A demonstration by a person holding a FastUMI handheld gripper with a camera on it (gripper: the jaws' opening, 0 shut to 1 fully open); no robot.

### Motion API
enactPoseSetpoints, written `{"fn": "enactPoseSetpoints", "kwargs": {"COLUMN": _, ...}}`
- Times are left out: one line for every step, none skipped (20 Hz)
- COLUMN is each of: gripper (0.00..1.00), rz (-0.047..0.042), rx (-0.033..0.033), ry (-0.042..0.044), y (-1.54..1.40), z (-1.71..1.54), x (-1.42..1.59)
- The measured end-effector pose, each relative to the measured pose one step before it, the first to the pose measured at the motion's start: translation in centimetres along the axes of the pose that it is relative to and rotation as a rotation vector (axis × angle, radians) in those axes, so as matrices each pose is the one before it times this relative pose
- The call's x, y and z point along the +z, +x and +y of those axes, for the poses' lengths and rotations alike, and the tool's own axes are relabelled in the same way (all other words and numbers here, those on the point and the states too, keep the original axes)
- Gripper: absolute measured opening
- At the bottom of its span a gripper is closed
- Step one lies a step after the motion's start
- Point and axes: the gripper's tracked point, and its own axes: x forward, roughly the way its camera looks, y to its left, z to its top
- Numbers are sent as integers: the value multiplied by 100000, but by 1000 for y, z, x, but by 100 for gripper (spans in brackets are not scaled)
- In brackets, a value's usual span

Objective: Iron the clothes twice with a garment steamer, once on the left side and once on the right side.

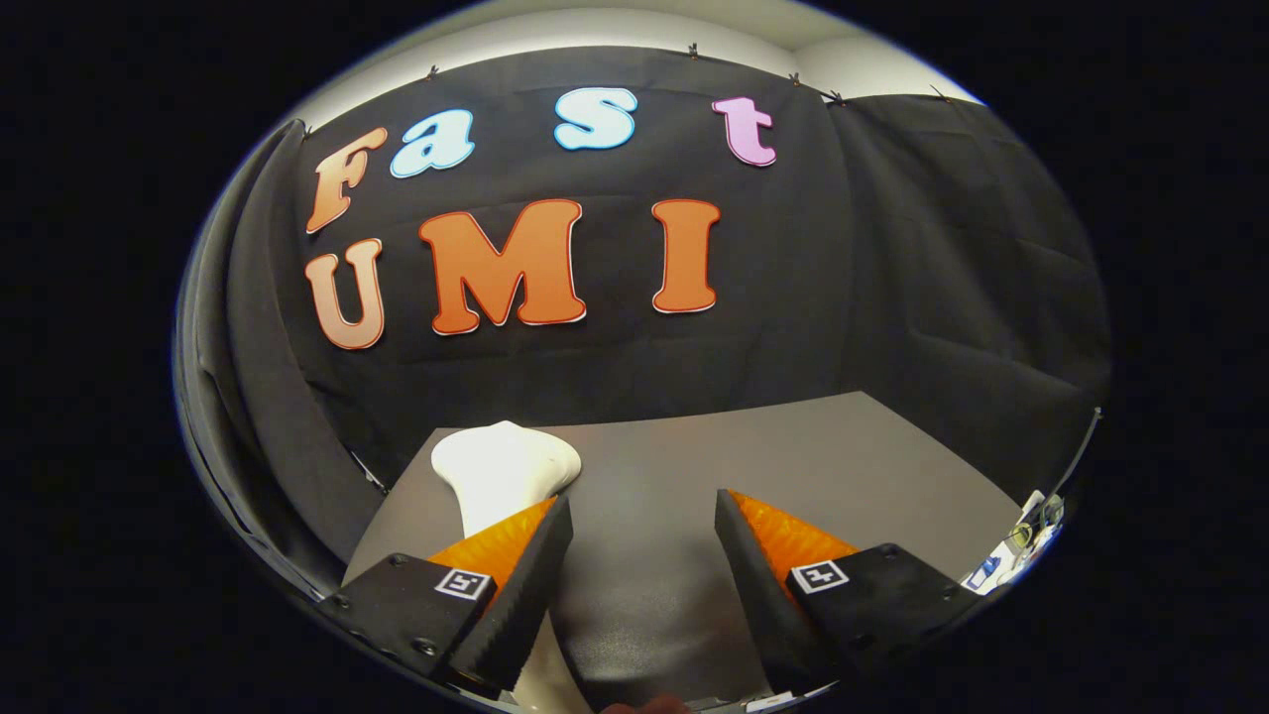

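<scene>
On the flat grey table top (793, 446), plenty of bare room is seen ahead of the gripper (642, 511) and off to its right side. The far edge of the table is met by the black cloth wall of the booth (942, 278), and the left edge is met by more of the same cloth. At the near right corner of the table, a small pile of little things (1011, 550) is seen, too small and blurred to be told apart. No box, bowl or basket can be made out on the table.

The two fingers of the gripper are held wide apart, and nothing is pressed between them. Only bare grey table is seen in the gap.

A smooth white plastic garment steamer (504, 471) is found just ahead of the left finger (525, 585), near the far left corner of the table. Its wide, rounded head is seen past the fingertip, and its thinner neck runs back toward the gripper, partly hidden behind the left finger. A bit more of the white body is seen low down, under that finger. Its long line runs from near to far, about the same way as the fingers point. It cannot be told if the steamer is touched by the finger. It is not held between the two fingers.
</scene>
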Motion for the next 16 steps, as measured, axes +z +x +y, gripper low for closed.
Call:
{"fn": "enactPoseSetpoints", "kwargs": {"gripper": 94, "rz": -1642, "rx": -237, "ry": -213, "y": -459, "z": 172, "x": 509}}
{"fn": "enactPoseSetpoints", "kwargs": {"gripper": 94, "rz": -2943, "rx": 1179, "ry": -584, "y": -539, "z": 636, "x": 798}}
{"fn": "enactPoseSetpoints", "kwargs": {"gripper": 94, "rz": -3875, "rx": 2215, "ry": -34, "y": -754, "z": 1135, "x": 1198}}
{"fn": "enactPoseSetpoints", "kwargs": {"gripper": 94, "rz": -3268, "rx": 3804, "ry": -31, "y": -269, "z": 1600, "x": 977}}
{"fn": "enactPoseSetpoints", "kwargs": {"gripper": 95, "rz": -2, "rx": 3219, "ry": -1010, "y": 217, "z": 1741, "x": -34}}
{"fn": "enactPoseSetpoints", "kwargs": {"gripper": 96, "rz": 5026, "rx": 515, "ry": -1599, "y": 452, "z": 854, "x": -1142}}
{"fn": "enactPoseSetpoints", "kwargs": {"gripper": 96, "rz": 6431, "rx": -1157, "ry": -1573, "y": 786, "z": -6, "x": -2036}}
{"fn": "enactPoseSetpoints", "kwargs": {"gripper": 97, "rz": 2993, "rx": 941, "ry": 416, "y": 512, "z": 375, "x": -1159}}
{"fn": "enactPoseSetpoints", "kwargs": {"gripper": 98, "rz": 1355, "rx": 453, "ry": 2395, "y": 365, "z": 66, "x": -450}}
{"fn": "enactPoseSetpoints", "kwargs": {"gripper": 98, "rz": 2409, "rx": 192, "ry": 1921, "y": 107, "z": -40, "x": -483}}
{"fn": "enactPoseSetpoints", "kwargs": {"gripper": 97, "rz": 2397, "rx": 1282, "ry": 1844, "y": 166, "z": 206, "x": -798}}
{"fn": "enactPoseSetpoints", "kwargs": {"gripper": 97, "rz": 1337, "rx": 694, "ry": 1657, "y": 302, "z": 151, "x": -370}}
{"fn": "enactPoseSetpoints", "kwargs": {"gripper": 97, "rz": 2018, "rx": 400, "ry": 1462, "y": 380, "z": -91, "x": -545}}
{"fn": "enactPoseSetpoints", "kwargs": {"gripper": 97, "rz": 2098, "rx": 864, "ry": 1191, "y": 1140, "z": -117, "x": -237}}
{"fn": "enactPoseSetpoints", "kwargs": {"gripper": 92, "rz": 3410, "rx": -194, "ry": 166, "y": 251, "z": -206, "x": -965}}
{"fn": "enactPoseSetpoints", "kwargs": {"gripper": 87, "rz": -3755, "rx": -731, "ry": 98, "y": -90, "z": -154, "x": 622}}
